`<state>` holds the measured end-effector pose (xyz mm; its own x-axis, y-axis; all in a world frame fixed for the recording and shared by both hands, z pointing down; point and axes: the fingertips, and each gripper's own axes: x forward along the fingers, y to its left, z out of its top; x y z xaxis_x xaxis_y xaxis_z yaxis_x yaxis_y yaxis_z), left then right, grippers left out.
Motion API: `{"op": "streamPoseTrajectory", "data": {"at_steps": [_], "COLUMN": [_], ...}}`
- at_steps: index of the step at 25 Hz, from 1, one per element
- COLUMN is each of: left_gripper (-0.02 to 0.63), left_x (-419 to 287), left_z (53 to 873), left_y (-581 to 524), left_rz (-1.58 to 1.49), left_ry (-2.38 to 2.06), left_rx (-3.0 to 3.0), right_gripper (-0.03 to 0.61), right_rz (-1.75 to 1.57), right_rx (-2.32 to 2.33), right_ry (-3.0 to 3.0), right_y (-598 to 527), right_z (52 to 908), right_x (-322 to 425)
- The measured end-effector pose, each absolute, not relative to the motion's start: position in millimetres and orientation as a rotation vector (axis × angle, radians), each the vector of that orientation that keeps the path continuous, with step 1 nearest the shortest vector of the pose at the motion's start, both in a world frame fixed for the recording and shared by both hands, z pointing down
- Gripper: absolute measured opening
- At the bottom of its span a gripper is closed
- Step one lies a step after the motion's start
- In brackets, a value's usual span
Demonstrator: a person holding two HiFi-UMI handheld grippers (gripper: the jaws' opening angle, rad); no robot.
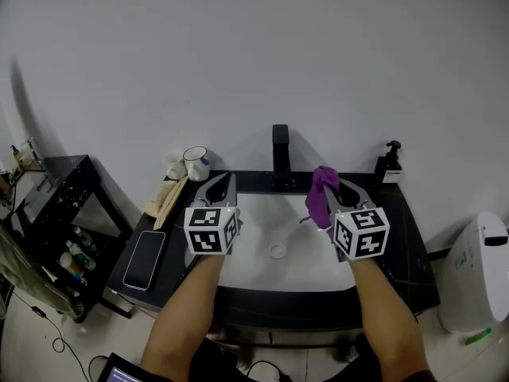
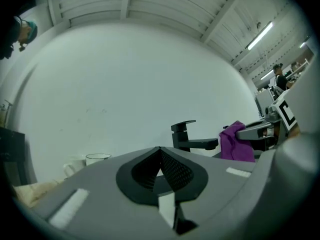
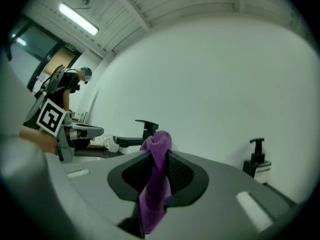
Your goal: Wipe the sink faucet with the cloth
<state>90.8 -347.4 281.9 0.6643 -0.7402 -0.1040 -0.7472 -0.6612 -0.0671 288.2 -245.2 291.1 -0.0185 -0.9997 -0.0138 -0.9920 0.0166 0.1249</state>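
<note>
A black faucet (image 1: 280, 156) stands at the back of the white sink (image 1: 262, 233); it also shows as the faucet (image 2: 189, 138) and the faucet (image 3: 142, 133). My right gripper (image 1: 332, 185) is shut on a purple cloth (image 1: 320, 195), which bunches above the jaws and hangs down over the basin, just right of the faucet. In the right gripper view the cloth (image 3: 155, 179) is pinched between the pads. My left gripper (image 1: 223, 183) hovers over the sink's left side, shut and holding nothing; its jaws (image 2: 161, 171) meet.
A white mug (image 1: 196, 163) and a wooden item (image 1: 169, 200) sit on the dark counter (image 1: 413, 253) at the left, with a phone (image 1: 145, 259) nearer me. A soap dispenser (image 1: 389, 162) stands at the back right. A black shelf (image 1: 60, 229) is left, a white bin (image 1: 477, 269) right.
</note>
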Motion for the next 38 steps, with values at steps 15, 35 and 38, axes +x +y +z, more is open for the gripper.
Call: {"op": "streamPoseTrajectory", "data": {"at_steps": [15, 35, 38], "left_gripper": [0.017, 0.017, 0.017], "left_x": [97, 107, 106], "left_z": [283, 287, 288], "left_y": [-346, -345, -346], "left_rz": [0.033, -0.005, -0.009], "left_ry": [1.22, 1.179, 1.178], "left_rx": [-2.688, -2.678, -2.678], "right_gripper": [0.066, 0.06, 0.06], "right_rz": [-0.275, -0.305, -0.3], "right_rx": [2.135, 2.163, 2.16], "right_ry": [-2.131, -2.093, -2.094], "right_y": [-244, -242, -243], "right_z": [284, 281, 282], "right_x": [284, 286, 285]}}
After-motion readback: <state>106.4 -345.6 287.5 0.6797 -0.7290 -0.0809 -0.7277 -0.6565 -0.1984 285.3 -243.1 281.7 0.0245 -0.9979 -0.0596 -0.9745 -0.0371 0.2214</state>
